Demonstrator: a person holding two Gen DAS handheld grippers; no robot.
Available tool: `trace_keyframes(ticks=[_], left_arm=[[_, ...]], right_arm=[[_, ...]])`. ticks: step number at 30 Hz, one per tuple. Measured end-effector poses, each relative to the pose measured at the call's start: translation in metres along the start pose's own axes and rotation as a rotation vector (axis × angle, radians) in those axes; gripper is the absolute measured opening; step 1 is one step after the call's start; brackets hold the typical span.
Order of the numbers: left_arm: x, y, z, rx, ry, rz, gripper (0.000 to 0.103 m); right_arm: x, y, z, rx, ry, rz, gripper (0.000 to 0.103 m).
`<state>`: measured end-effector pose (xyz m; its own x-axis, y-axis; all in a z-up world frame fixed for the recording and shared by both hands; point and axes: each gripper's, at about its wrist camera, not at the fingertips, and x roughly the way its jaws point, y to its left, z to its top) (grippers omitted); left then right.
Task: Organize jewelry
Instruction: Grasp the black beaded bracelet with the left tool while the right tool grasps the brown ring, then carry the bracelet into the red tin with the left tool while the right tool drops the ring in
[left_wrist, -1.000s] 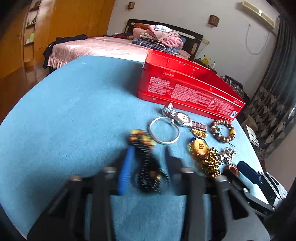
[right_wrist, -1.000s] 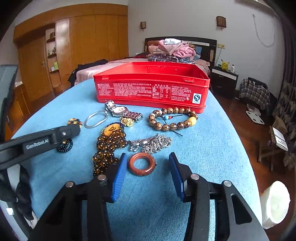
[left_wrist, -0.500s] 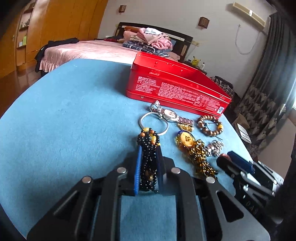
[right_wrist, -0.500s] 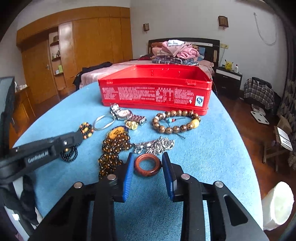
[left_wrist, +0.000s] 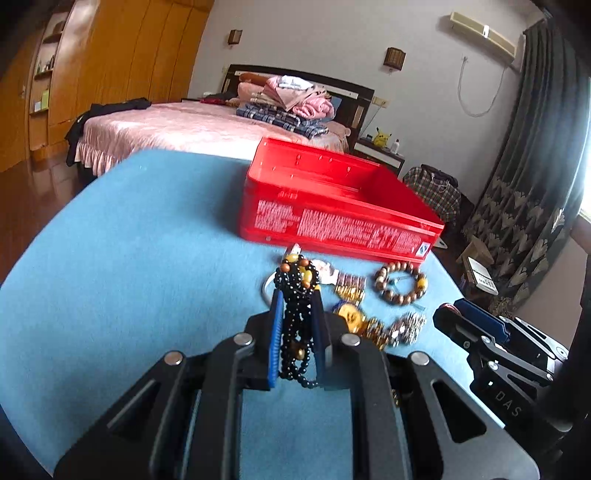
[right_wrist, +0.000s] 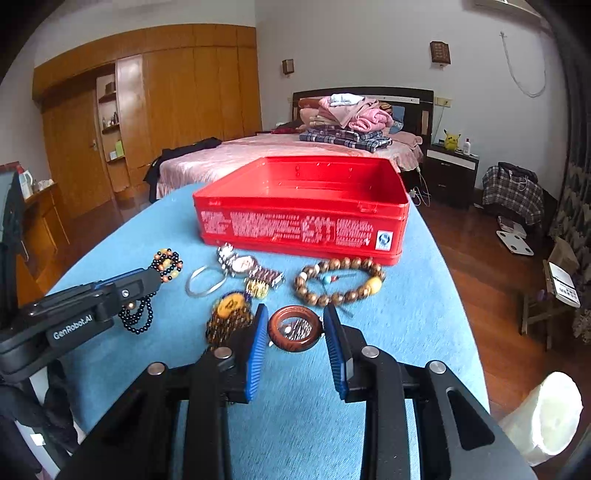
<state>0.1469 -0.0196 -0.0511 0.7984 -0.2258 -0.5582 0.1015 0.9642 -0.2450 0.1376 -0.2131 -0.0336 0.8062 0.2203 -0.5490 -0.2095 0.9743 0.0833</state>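
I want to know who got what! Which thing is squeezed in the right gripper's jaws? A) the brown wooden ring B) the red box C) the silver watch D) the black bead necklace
A: the right gripper has its blue jaws pressed on both sides of the brown wooden ring, while the black bead necklace sits in the left gripper.

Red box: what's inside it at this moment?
The red box is open-topped, and its far and side inner walls look bare, with no jewelry showing. Its floor is hidden behind the near wall in both views, so I can't confirm it's empty.
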Motion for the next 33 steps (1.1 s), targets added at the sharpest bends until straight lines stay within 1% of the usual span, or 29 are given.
trace_keyframes(ticks=[5,10,14,19,25,31,33], left_arm=[[0.001,-0.003,0.019,-0.011,-0.037,-0.011,0.013],[0.004,-0.01,0.044,-0.007,-0.081,-0.017,0.013],[0.012,-0.017,0.068,-0.002,-0.115,-0.031,0.013],[0.028,-0.027,0.091,0.018,-0.144,-0.042,0.013],[0.056,-0.035,0.109,0.038,-0.134,-0.046,0.013],[0.087,-0.034,0.12,0.064,-0.098,-0.036,0.013],[0.094,-0.032,0.12,0.066,-0.083,-0.041,0.014]], right_arm=[[0.001,-0.006,0.017,0.017,-0.024,-0.011,0.031],[0.006,-0.011,0.044,0.017,-0.06,-0.019,0.031],[0.015,-0.015,0.072,0.02,-0.089,-0.011,0.031],[0.033,-0.019,0.096,0.019,-0.097,-0.013,0.031],[0.062,-0.024,0.115,0.013,-0.086,-0.019,0.03],[0.089,-0.032,0.121,0.029,-0.05,-0.012,0.031],[0.095,-0.034,0.12,0.027,-0.037,-0.015,0.033]])
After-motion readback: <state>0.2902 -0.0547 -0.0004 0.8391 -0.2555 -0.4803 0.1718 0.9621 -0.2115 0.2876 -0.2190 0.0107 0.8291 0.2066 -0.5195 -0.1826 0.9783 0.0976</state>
